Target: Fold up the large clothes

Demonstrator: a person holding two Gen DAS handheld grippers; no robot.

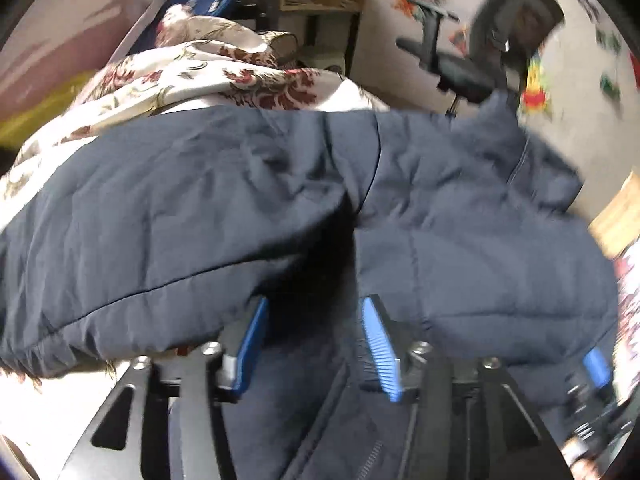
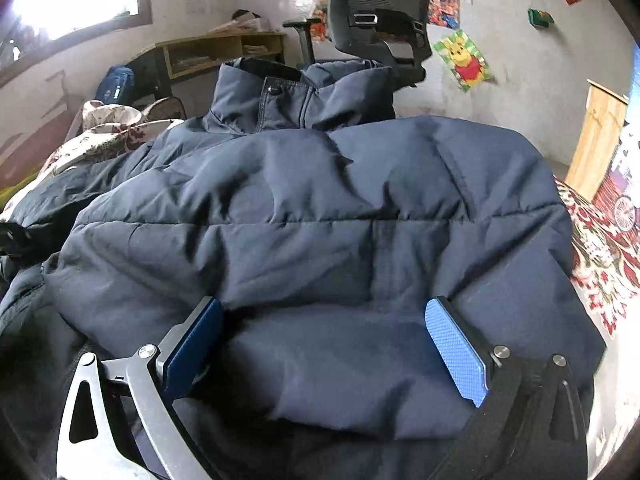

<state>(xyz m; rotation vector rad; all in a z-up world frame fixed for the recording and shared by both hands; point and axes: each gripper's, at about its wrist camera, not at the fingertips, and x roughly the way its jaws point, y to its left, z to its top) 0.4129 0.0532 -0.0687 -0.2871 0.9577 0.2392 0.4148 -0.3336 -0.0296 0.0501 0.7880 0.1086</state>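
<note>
A dark navy padded jacket lies on a bed with a floral cover. In the left wrist view my left gripper has its blue-padded jaws apart at the jacket's near edge, a dark fold between them; nothing is pinched. In the right wrist view the jacket fills the frame, collar at the far end. My right gripper is wide open, its blue pads resting on a folded-over part of the jacket.
A black office chair stands beyond the bed's far edge. A wooden desk and a blue bag are at the back left. A wooden board leans at the right. The floral cover shows at the right.
</note>
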